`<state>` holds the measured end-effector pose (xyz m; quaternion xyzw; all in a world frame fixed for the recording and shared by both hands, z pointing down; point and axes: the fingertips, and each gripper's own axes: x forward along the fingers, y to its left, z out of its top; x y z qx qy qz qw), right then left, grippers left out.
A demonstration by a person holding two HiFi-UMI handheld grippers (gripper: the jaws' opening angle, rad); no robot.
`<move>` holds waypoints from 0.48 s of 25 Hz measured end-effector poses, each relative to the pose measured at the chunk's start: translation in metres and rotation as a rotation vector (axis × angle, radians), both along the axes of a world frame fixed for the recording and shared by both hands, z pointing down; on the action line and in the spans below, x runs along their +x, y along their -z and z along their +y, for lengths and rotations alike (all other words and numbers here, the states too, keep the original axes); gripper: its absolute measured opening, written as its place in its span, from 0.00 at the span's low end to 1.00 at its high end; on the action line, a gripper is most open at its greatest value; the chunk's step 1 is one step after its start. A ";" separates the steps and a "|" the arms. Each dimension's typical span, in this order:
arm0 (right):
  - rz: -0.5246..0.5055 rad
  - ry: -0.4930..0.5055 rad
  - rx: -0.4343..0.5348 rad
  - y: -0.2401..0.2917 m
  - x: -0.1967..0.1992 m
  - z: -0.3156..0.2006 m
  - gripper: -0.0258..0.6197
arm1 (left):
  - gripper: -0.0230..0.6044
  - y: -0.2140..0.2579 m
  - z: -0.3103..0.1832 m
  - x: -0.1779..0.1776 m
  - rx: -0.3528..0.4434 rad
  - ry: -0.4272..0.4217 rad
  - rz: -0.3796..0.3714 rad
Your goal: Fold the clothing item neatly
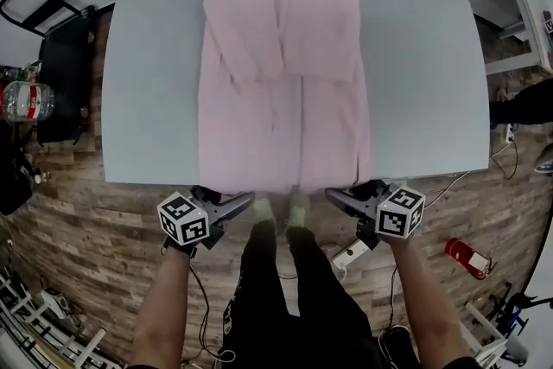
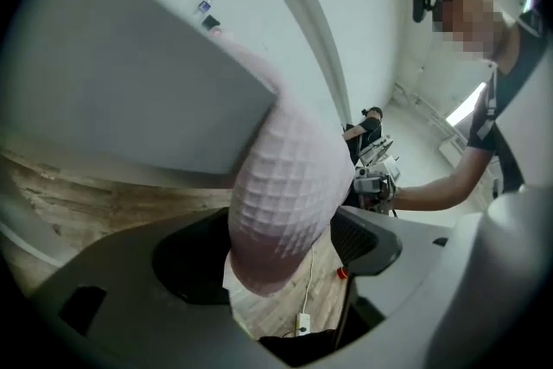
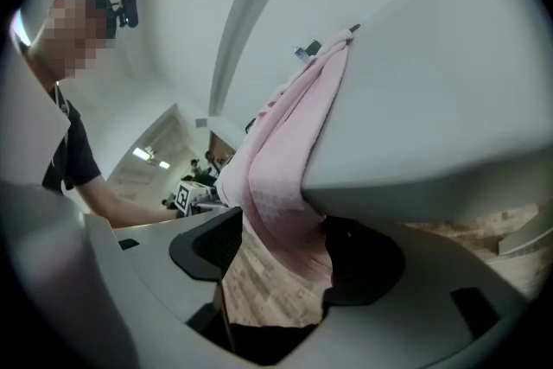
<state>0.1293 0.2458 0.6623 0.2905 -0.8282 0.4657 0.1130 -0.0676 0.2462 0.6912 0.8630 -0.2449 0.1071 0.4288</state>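
A pale pink waffle-weave garment [image 1: 281,91] lies lengthwise on the light grey table [image 1: 147,99], sleeves folded in, its hem hanging over the near edge. My left gripper [image 1: 246,205] is at the hem's left corner, below the table edge. In the left gripper view the hem [image 2: 285,194] hangs between the wide-spread jaws of the left gripper [image 2: 276,251], which is open. My right gripper [image 1: 339,196] is at the hem's right corner. There the cloth [image 3: 281,186] droops between the jaws of the right gripper [image 3: 285,255], also open, with floor showing beside one pad.
A water bottle [image 1: 26,99] and a black case [image 1: 60,73] sit left of the table. A red object [image 1: 467,257] and a power strip [image 1: 350,253] lie on the wooden floor. A white shelf [image 1: 510,22] stands at right. The person's legs [image 1: 285,289] are between the grippers.
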 end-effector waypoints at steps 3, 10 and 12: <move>-0.066 0.008 -0.042 0.002 -0.013 0.003 0.50 | 0.56 0.002 0.004 0.017 -0.011 -0.034 0.042; -0.085 0.066 -0.045 0.014 -0.019 0.016 0.11 | 0.10 0.019 0.008 0.026 -0.021 -0.045 0.111; -0.104 0.074 -0.058 0.020 -0.019 0.020 0.11 | 0.08 0.025 0.014 0.031 -0.045 -0.081 0.137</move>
